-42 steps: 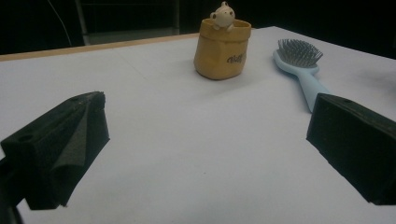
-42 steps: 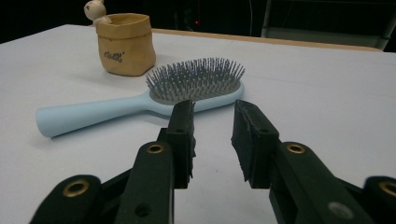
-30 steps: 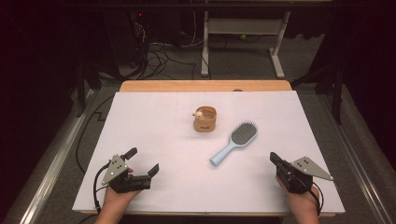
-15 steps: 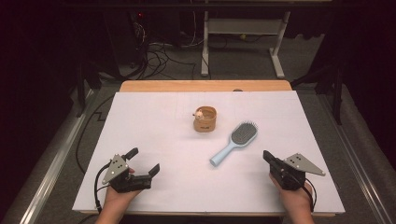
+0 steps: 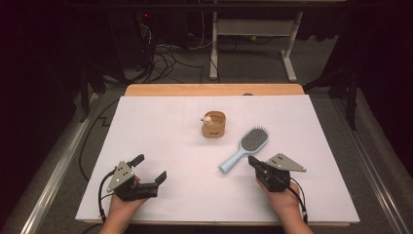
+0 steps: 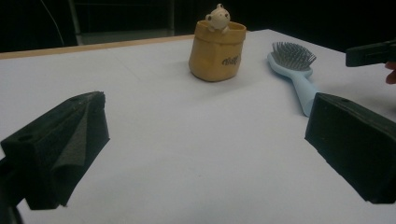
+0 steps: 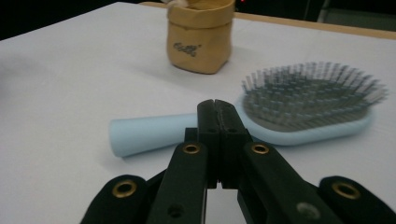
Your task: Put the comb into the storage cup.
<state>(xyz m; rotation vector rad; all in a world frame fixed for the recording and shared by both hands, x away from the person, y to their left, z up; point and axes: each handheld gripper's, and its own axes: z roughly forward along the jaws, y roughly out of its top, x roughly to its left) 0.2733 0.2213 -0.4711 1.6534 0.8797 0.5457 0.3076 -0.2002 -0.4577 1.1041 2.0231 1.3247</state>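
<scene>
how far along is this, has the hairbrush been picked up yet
Not yet. Nothing looks done: the light blue hairbrush lies flat on the white table, bristles up, near the tan bear pouch. In hand: the right tool sits just short of the brush handle, jaws shut with nothing between them. The left tool rests open, apart from everything. Opening, gripping and lifting are all left.

Smooth plastic hairbrush; matt paper pouch.
</scene>
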